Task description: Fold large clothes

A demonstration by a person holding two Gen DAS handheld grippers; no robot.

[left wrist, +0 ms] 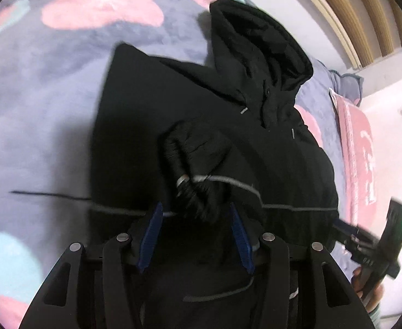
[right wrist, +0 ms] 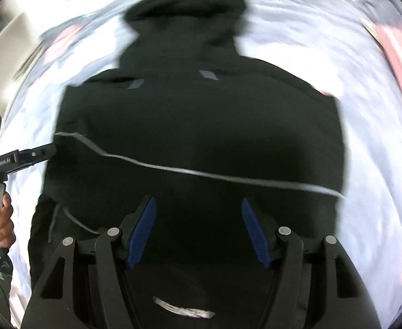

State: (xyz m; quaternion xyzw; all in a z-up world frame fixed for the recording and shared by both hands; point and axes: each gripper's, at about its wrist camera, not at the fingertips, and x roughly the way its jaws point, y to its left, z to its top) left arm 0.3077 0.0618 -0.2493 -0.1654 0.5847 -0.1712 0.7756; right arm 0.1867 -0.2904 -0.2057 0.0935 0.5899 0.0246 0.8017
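Observation:
A large black hooded jacket (left wrist: pixel 214 115) with thin grey stripes lies on the bed, hood at the far end. A folded-in sleeve with a ribbed cuff (left wrist: pixel 192 175) rests on its chest. My left gripper (left wrist: pixel 197 213) hovers over the jacket near that cuff, its blue pads apart and holding nothing. In the right wrist view the jacket (right wrist: pixel 201 126) fills the middle, blurred. My right gripper (right wrist: pixel 198 205) is open above its lower part, empty. The left gripper (right wrist: pixel 40 152) shows at the jacket's left edge, and the right gripper (left wrist: pixel 346 226) at the jacket's right edge in the left wrist view.
The bed is covered by a grey-blue blanket (left wrist: pixel 50 87) with pink and teal blotches. A pink pillow (left wrist: pixel 359 148) lies at the right. A wooden headboard (left wrist: pixel 346 13) and white wall are beyond the hood.

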